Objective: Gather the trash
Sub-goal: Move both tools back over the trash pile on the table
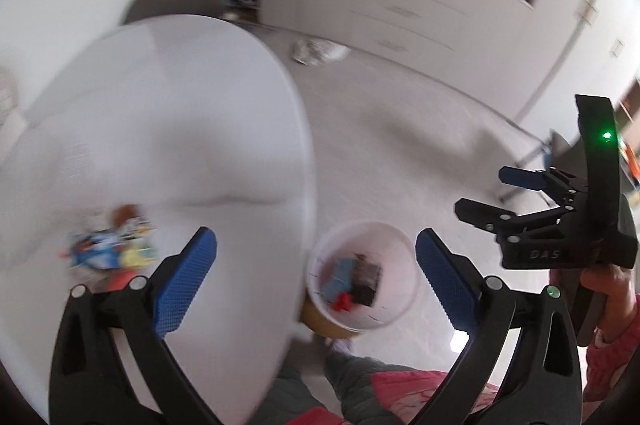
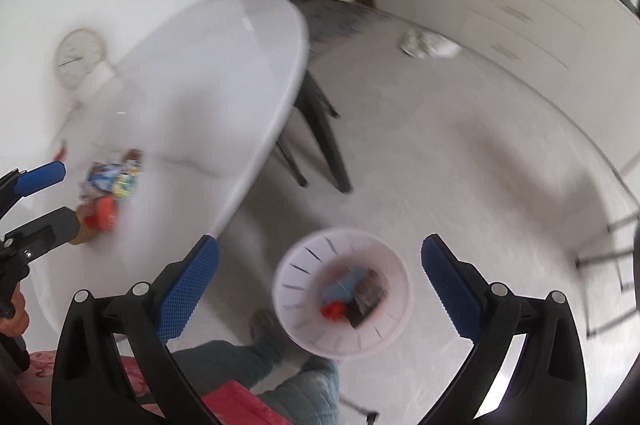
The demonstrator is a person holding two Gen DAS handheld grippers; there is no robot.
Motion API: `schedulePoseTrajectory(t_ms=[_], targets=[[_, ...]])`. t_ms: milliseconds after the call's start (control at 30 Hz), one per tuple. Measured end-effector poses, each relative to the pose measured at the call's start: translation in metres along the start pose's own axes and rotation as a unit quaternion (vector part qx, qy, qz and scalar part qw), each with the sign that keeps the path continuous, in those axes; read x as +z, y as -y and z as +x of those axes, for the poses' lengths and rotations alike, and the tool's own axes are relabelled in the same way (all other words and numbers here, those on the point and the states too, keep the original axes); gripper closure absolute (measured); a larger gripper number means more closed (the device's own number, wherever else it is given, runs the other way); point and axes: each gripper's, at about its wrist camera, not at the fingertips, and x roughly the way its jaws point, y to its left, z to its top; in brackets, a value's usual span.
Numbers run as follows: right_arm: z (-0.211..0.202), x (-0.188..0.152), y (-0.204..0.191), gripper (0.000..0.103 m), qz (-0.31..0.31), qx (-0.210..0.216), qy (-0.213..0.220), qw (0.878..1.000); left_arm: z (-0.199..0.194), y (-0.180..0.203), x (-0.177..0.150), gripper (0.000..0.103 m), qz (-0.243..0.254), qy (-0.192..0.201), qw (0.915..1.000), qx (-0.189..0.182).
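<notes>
A pile of colourful wrappers [image 1: 108,249] lies on the white round table [image 1: 160,113], near its front edge; it also shows in the right wrist view [image 2: 110,187]. A white trash bin [image 1: 362,275] stands on the floor beside the table and holds blue, red and dark scraps [image 2: 352,295]. My left gripper [image 1: 316,265] is open and empty, above the table edge and the bin. My right gripper [image 2: 320,269] is open and empty, above the bin [image 2: 296,277]. The right gripper also shows in the left wrist view [image 1: 480,191], and the left gripper in the right wrist view [image 2: 60,191].
A black chair [image 2: 320,137] stands under the table's far side. A wall clock [image 2: 78,57] leans at the table's left. A crumpled bag [image 2: 428,43] lies on the floor by white cabinets [image 1: 420,5]. The person's legs [image 2: 288,377] are below the grippers. Both views are motion-blurred.
</notes>
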Motion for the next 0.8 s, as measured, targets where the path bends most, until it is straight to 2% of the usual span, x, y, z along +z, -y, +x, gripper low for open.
schedulePoseTrajectory(t_ms=[100,233,467,633,800], targets=[[0.007,0.016,-0.029,0.003,-0.03,0.02,0.0,0.999,-0.017,-0.033,-0.009,0.008,-0.029,0.014,0.9988,0.038],[0.02,0.033,-0.072,0.003,-0.068,0.053,-0.006,0.996,-0.031,-0.083,-0.029,0.008,-0.083,0.017,0.9929,0.084],[0.037,0.043,-0.14,0.003,-0.137,0.088,-0.024,0.986,-0.048,-0.16,-0.072,0.008,-0.165,0.012,0.9751,0.147],[0.048,0.04,-0.171,0.003,-0.157,0.108,-0.044,0.981,-0.041,-0.2,-0.098,0.008,-0.209,-0.015,0.964,0.164],[0.061,0.035,-0.196,0.003,-0.17,0.117,-0.067,0.976,-0.039,-0.227,-0.114,0.008,-0.241,-0.02,0.9582,0.153]])
